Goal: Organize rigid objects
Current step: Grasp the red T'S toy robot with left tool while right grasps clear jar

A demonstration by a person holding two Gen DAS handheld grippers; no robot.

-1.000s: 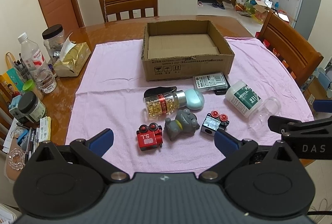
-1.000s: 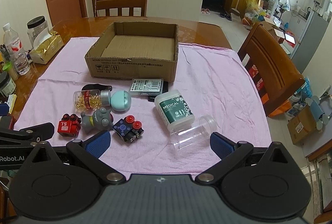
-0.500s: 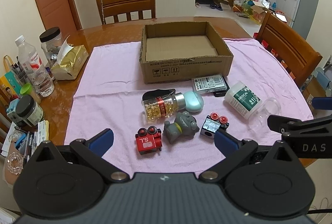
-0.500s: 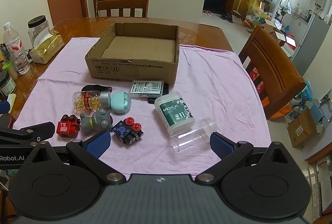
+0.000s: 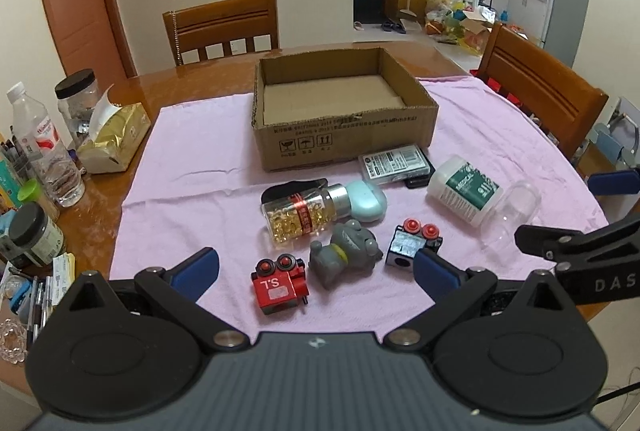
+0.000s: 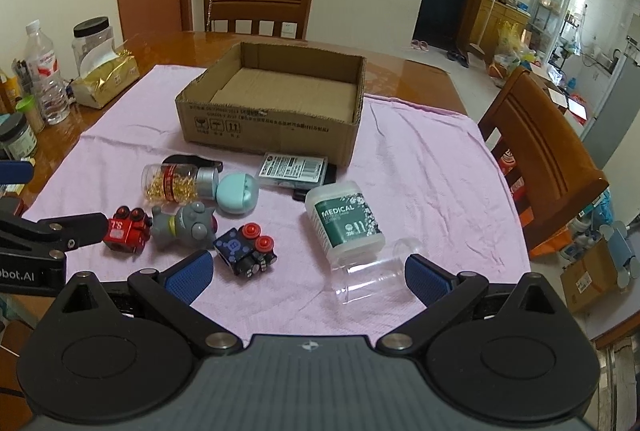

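Observation:
An empty cardboard box (image 5: 344, 135) stands on the pink cloth (image 5: 200, 167). In front of it lie a capsule bottle (image 5: 304, 217), a teal case (image 5: 366, 201), a flat labelled pack (image 5: 394, 159), a white and green medical bottle (image 5: 464, 191) and a clear cup (image 5: 512, 215). Nearest me are a red toy (image 5: 280, 285), a grey figure (image 5: 344, 253) and a dark blue cube toy (image 5: 410, 245). My left gripper (image 5: 316, 269) hangs open over the red toy and grey figure. My right gripper (image 6: 309, 273) is open above the blue cube toy (image 6: 246, 249) and the clear cup (image 6: 372, 277), holding nothing.
On the table's left edge stand a water bottle (image 5: 44, 151), a gold tissue pack (image 5: 114, 141), jars (image 5: 76, 103) and pens. One wooden chair (image 5: 224, 27) stands behind the table and another (image 5: 540, 91) at its right. The cloth's near edge lies just under both grippers.
Both grippers have dropped lower and edged forward toward the row of toys. Every object lies where it was, and both grippers stay open.

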